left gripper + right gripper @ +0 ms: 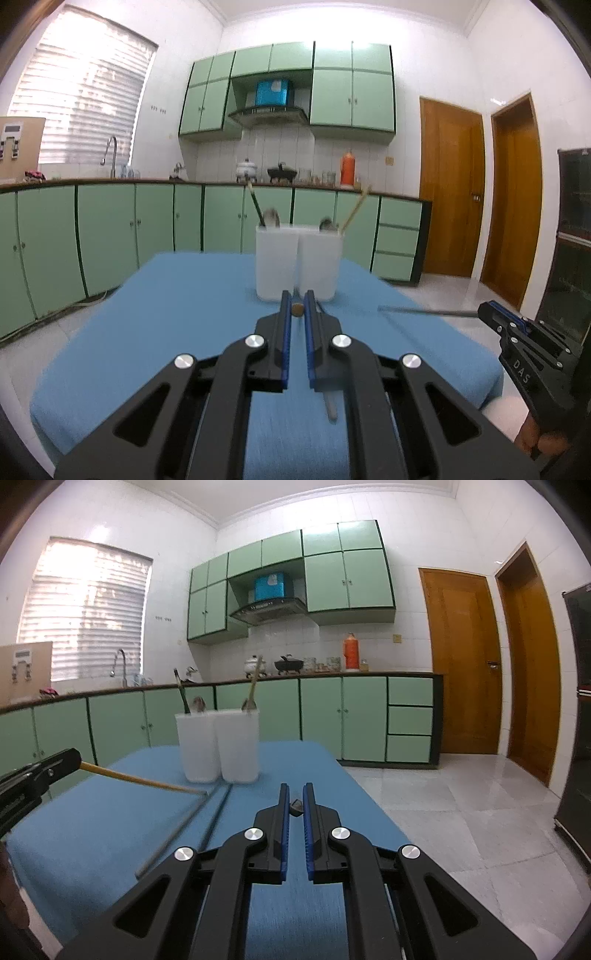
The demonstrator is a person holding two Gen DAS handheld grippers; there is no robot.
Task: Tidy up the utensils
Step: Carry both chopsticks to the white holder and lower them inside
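Nearest the left wrist camera, the left hand-held gripper [296,302] is clenched on a tan chopstick [296,309], whose round end shows between the blue pads. In the right wrist view that same chopstick [140,780] runs out sideways from the left hand-held gripper [75,757] above the blue tabletop [110,812], its far end close to the base of the cups.

The right hand-held gripper [294,796] is clenched too, grasping a dark grey chopstick [296,806] seen end-on between its pads. From the left wrist view the grey chopstick [424,311] sticks out level from the right hand-held gripper [484,310], pointing across the tabletop [166,332] toward the left one, clear of the cloth.

Two white cups stand touching side by side farther back on the tabletop, straight ahead of the left hand-held gripper and to the left of the right one. The left cup [277,258] holds a dark chopstick [256,205] and a spoon [272,218]; the right cup [320,260] holds pale chopsticks [356,208] and another spoon [326,224]. A grey utensil handle [330,406] lies on the cloth under the left hand-held gripper; it is blurred.

Two long grey rods [192,823] lie on the tabletop between the grippers in the right wrist view; whether they are chopsticks or shadows I cannot tell.
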